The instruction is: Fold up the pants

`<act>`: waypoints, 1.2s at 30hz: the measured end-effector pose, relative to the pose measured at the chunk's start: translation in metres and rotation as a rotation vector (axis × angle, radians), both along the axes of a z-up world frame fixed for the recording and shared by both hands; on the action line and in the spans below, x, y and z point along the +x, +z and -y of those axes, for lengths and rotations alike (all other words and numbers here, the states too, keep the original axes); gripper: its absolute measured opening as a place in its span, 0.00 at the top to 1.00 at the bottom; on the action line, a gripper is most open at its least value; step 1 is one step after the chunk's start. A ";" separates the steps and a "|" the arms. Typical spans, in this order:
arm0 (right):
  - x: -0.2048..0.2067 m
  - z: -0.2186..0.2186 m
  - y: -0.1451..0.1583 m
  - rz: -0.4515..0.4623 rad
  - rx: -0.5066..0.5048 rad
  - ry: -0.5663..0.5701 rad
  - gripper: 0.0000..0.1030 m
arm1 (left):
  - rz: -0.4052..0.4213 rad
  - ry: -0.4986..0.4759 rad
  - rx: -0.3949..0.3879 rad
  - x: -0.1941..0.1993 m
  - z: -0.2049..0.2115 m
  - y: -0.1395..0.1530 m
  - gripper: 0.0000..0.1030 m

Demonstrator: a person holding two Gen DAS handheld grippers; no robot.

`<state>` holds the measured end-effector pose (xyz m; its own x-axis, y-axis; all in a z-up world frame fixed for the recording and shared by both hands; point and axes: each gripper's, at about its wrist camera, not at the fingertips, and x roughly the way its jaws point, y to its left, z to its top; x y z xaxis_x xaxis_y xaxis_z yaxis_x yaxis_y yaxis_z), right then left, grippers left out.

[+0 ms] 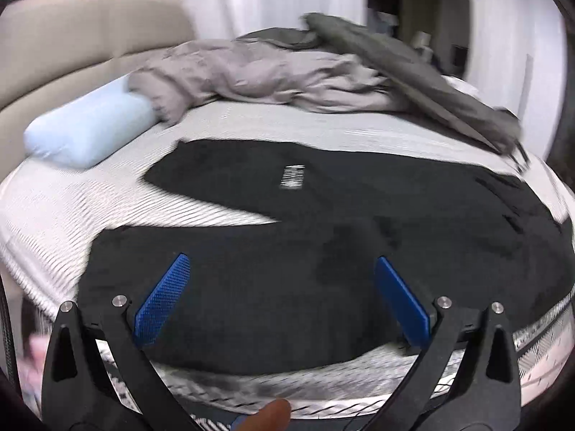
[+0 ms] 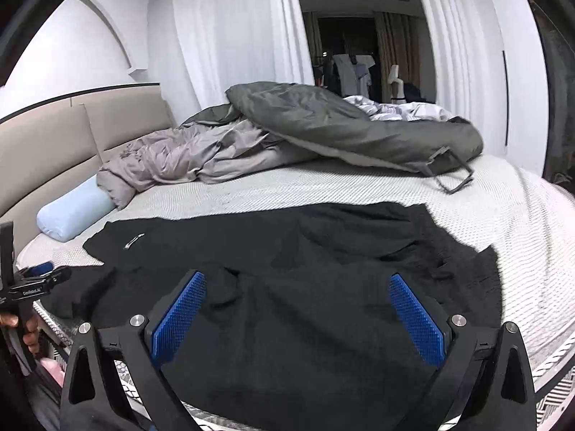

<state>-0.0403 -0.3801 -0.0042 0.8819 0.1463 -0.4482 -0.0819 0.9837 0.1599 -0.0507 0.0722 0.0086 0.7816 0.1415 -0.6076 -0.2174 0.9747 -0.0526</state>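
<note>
Black pants (image 1: pixel 323 237) lie spread on the white mattress (image 1: pixel 43 215), one leg reaching toward the pillow with a small white label (image 1: pixel 293 176) on it, the other leg nearer the front edge. My left gripper (image 1: pixel 282 269) hovers open over the near leg with nothing between its blue pads (image 1: pixel 163 303). In the right wrist view the same pants (image 2: pixel 305 287) fill the foreground, somewhat rumpled. My right gripper (image 2: pixel 298 283) stands open above them, pads (image 2: pixel 417 318) wide apart. The left gripper (image 2: pixel 39 280) shows at the left edge, held by a hand (image 2: pixel 30 334).
A light blue pillow (image 2: pixel 72 215) lies by the beige headboard (image 2: pixel 46 143). A rumpled grey duvet (image 2: pixel 222 151) and a dark grey cover (image 2: pixel 341 122) are heaped at the back of the bed. White curtains (image 2: pixel 233 36) hang behind. The mattress edge (image 2: pixel 550 366) runs along the front.
</note>
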 end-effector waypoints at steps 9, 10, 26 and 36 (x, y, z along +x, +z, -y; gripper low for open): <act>-0.024 0.026 0.008 -0.013 -0.066 -0.012 0.00 | 0.023 0.227 -0.223 -0.080 -0.120 -0.017 0.03; -0.025 0.028 0.005 -0.024 -0.055 -0.011 0.00 | 0.022 0.244 -0.266 -0.090 -0.133 -0.023 0.07; -0.044 0.059 -0.055 -0.134 0.177 -0.137 0.00 | -0.066 0.296 -0.599 -0.071 -0.203 -0.101 0.35; -0.050 0.090 -0.079 -0.178 0.230 -0.236 0.00 | 0.013 0.402 -0.337 -0.035 -0.202 -0.061 0.87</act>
<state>-0.0907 -0.4698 -0.0828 0.8148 0.0628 -0.5764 0.1916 0.9091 0.3699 -0.0856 0.2746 -0.0522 0.7134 0.2298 -0.6620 -0.5679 0.7431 -0.3540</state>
